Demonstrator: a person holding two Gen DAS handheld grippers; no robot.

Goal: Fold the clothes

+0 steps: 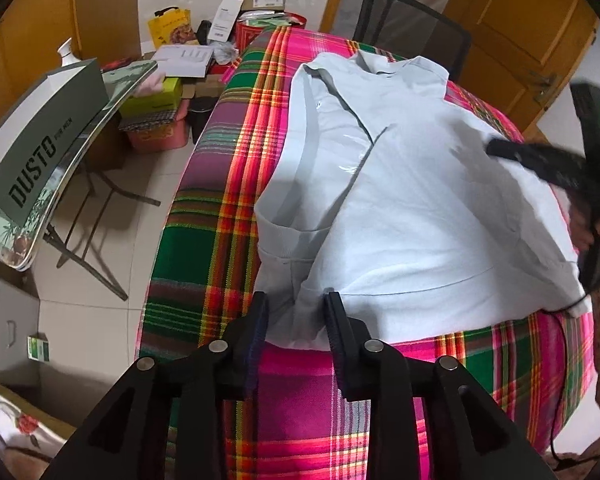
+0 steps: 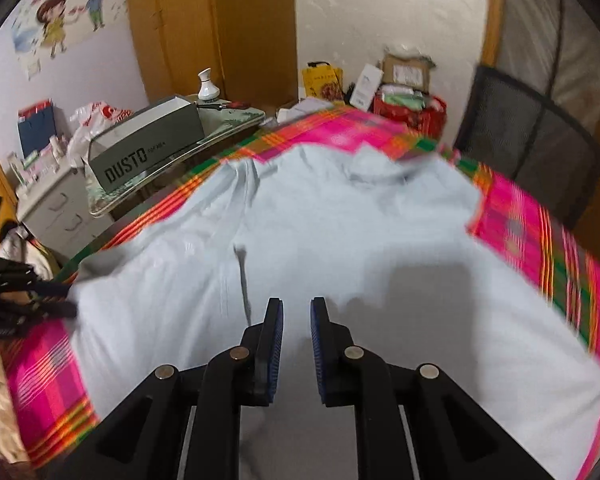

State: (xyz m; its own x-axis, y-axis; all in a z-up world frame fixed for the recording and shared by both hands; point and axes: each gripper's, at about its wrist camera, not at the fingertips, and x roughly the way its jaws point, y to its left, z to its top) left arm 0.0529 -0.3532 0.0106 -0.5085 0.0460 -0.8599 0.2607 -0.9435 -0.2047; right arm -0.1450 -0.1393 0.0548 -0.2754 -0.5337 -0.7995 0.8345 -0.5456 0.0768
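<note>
The left tool (image 1: 296, 312) stands with its jaws parted over the near hem corner of the pale blue shirt (image 1: 412, 208); cloth bunches up between the pads, but they do not seem to press on it, so I read it as released, not gripped. The right tool (image 2: 296, 316) is also apart at the jaws, with nothing between them, hovering above the middle of the shirt; its view is blurred. From the left wrist view its black fingers show at the shirt's right edge.

The shirt lies on the counter, which is covered by a pink, green and red plaid cloth (image 1: 204, 208). 1 side panel with its sleeve is already turned in over the body, making a long diagonal crease from the collar down toward the hem. The other side looks tucked in too, though I cannot tell how neatly. Judging by this, the lengthwise folds are done or close to it, and the fold bringing hem toward collar is left, plus smoothing.

Beyond the counter's left edge, a grey open-topped box (image 2: 148, 140) marked DUSTO sits on a small side table; what it holds is hidden. Farther back, by the wall, a red bin (image 2: 410, 110) is stuffed with packets, a cardboard carton (image 2: 406, 70) rests on it, and a yellow bag (image 2: 322, 78) stands beside them.
</note>
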